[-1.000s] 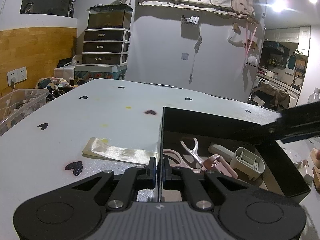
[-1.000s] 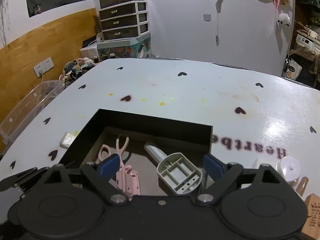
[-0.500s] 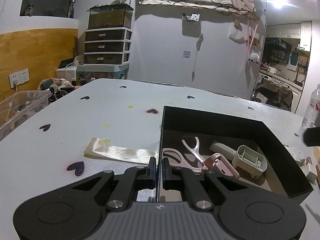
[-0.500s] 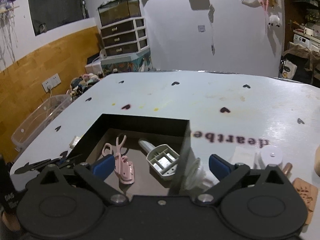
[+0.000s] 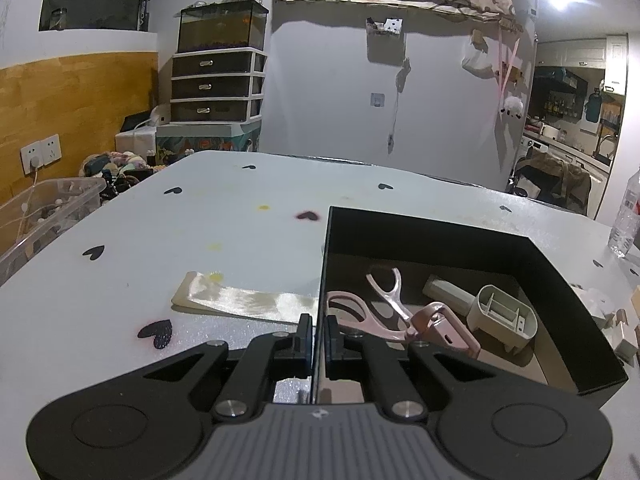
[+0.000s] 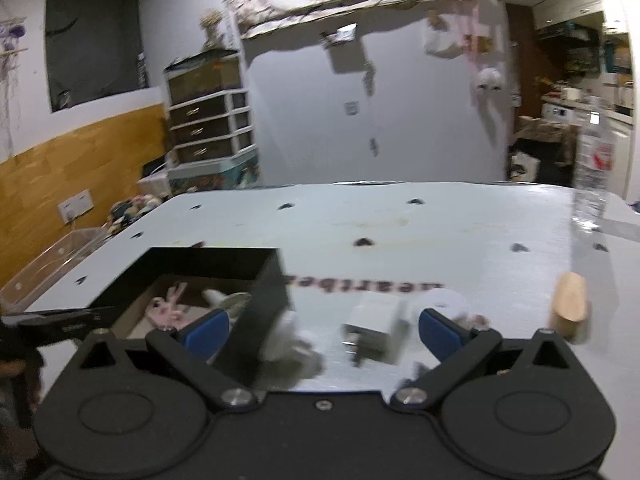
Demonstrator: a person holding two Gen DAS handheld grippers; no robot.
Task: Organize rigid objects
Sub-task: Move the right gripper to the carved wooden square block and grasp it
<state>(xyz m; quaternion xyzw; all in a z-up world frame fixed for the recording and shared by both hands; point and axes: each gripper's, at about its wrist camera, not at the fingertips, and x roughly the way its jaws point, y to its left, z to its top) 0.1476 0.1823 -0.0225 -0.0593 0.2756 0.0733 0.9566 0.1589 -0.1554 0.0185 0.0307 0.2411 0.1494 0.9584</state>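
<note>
The left gripper [image 5: 316,338] is clamped on the near wall of the black box [image 5: 440,232], which holds pink scissors [image 5: 384,308] and a grey plastic scoop [image 5: 502,314]. The right gripper [image 6: 322,326], whose jaws have just been opening, is spread wide and empty above the counter [image 6: 400,240], near a white plug adapter [image 6: 374,312].

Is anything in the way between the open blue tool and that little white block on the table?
Nothing visible blocks it. The white block lies on the table between the spread fingers of the right tool. The black box's corner only crowds the left side; the view is blurry.
</note>
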